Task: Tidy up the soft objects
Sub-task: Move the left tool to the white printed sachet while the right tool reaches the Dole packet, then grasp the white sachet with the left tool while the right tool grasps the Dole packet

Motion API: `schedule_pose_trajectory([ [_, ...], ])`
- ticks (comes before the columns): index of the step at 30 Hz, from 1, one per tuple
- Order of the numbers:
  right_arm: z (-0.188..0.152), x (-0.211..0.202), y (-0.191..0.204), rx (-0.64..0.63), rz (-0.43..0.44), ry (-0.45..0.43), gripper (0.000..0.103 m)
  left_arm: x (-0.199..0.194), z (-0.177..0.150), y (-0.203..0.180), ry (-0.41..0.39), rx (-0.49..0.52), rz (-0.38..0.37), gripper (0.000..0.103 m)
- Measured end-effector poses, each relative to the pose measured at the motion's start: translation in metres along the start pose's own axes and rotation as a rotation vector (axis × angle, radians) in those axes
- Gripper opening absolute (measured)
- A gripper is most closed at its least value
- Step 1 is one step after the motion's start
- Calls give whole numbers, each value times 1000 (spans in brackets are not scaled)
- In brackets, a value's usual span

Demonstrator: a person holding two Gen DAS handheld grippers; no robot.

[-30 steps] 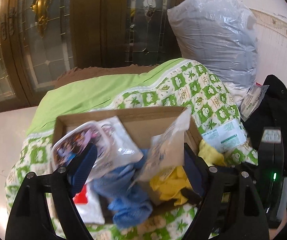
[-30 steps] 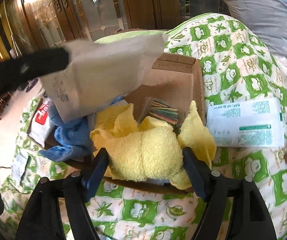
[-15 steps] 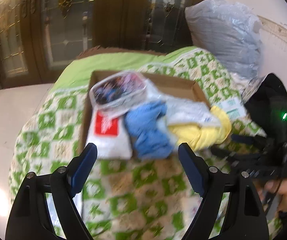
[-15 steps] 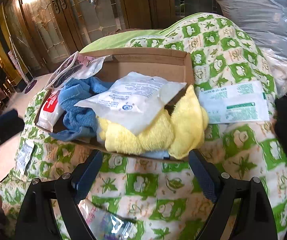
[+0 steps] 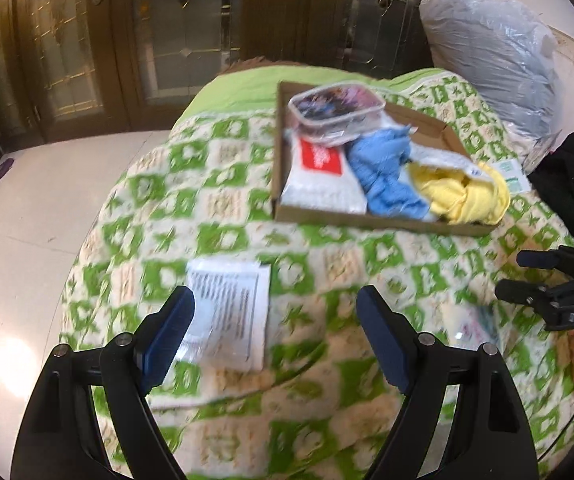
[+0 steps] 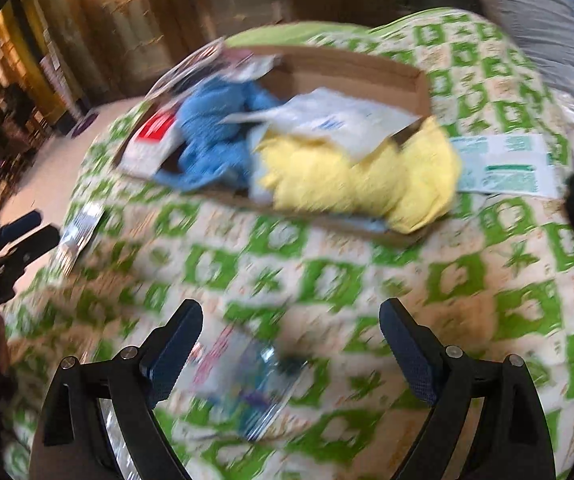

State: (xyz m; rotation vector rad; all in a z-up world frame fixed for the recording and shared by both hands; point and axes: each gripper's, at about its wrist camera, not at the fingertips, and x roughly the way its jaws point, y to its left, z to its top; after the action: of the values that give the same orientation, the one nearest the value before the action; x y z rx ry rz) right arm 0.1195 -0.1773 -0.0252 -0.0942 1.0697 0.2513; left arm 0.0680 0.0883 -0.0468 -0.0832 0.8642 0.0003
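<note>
Judged as the gathering step, mid-way: found a shallow brown cardboard box [image 5: 367, 222] well forward of both tools, already loaded with a white packet bearing a red label [image 5: 319, 176], a crumpled blue cloth [image 5: 387, 168], a fluffy yellow towel [image 5: 463, 196], a clear plastic pouch [image 5: 335, 112] and a flat white printed sachet [image 6: 339, 120] laid on top. Noted three items outside the box: a flat white packet with black print [image 5: 231, 316] just beside the left finger of the left gripper [image 5: 275, 302], a clear pouch with coloured contents [image 6: 247, 384] low between the fingers of the right gripper [image 6: 291, 312], and a white-and-green printed packet [image 6: 507, 164] beside the box at the towel end. Showed both grippers empty, fingers spread wide. Judged the next move as follows: lower over the nearest loose item, close on an edge, lift, carry to the box. Expected thin film to lie flat and resist pickup on soft bedding; advised a pinch at a raised edge. Rested everything on a rumpled green-and-cream patterned quilt [image 5: 207, 200], an uneven, yielding surface. Observed a pale glossy floor [image 5: 19, 220], dark wooden doors with leaded glass [image 5: 167, 40], a large grey plastic sack [image 5: 491, 52] and a black garment [image 5: 563, 176] beyond. Blurred by motion in both views.
</note>
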Motion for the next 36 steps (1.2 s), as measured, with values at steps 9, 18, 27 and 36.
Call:
schedule_pose_trajectory([
  [9, -17, 35, 36, -227, -15, 181, 94, 11, -12, 2, 72, 9, 8, 83],
  [18, -23, 51, 33, -225, -19, 196, 98, 50, -2, 29, 174, -7, 108, 83],
  [27, -26, 58, 41, -231, -30, 188, 96, 75, 1, 34, 221, -15, 61, 82],
  [36, -24, 56, 29, -162, -7, 158, 77, 70, 0, 13, 193, 26, 48, 59],
])
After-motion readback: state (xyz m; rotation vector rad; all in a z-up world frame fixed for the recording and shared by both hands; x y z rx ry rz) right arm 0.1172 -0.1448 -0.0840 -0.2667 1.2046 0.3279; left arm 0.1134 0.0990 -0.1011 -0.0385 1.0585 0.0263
